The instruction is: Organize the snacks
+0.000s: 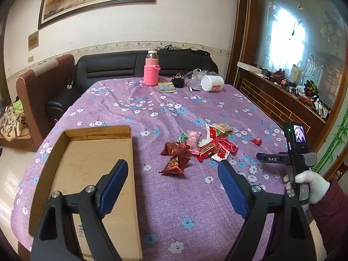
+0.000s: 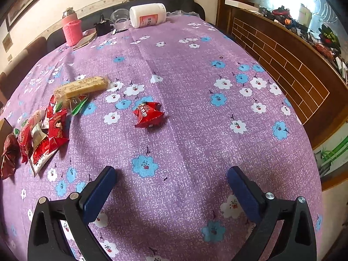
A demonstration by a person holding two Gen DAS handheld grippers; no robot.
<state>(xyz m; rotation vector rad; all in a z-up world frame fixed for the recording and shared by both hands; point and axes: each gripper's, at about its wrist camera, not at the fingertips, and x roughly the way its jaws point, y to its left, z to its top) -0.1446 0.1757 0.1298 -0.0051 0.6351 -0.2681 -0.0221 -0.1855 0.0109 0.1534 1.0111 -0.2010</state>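
Lying heaped mid-table: a pile of snacks (image 1: 195,145), overlapping so much that the count cannot be told. Showing red, pink and green wrappers there, their small print too blurred to read. Sitting apart toward the right edge of the table (image 1: 165,198): one small red candy (image 2: 148,114), its white characters unreadable. Resting at the far side of the pile: a tan wafer bar (image 2: 81,88), its faint print also illegible. Lying on its side near the far edge: a white jar (image 2: 148,14) with an orange label, characters too small to make out. Standing at the far edge: a bottle in a pink knitted sleeve (image 1: 152,71), with a dark object and a booklet beside it, neither clear. Lying along the left edge: a shallow cardboard tray (image 1: 89,167), its near end cut off behind the left tongs (image 1: 171,169) and bearing partly hidden print. Hovering over tray and cloth, those tongs spread wide, gripping nothing. Gaping wide likewise: the right tongs (image 2: 170,175), above bare cloth near the near edge, nothing between them. Reading "DAS" on the right handle in the left wrist view, gripped by a white-gloved hand (image 1: 306,187).
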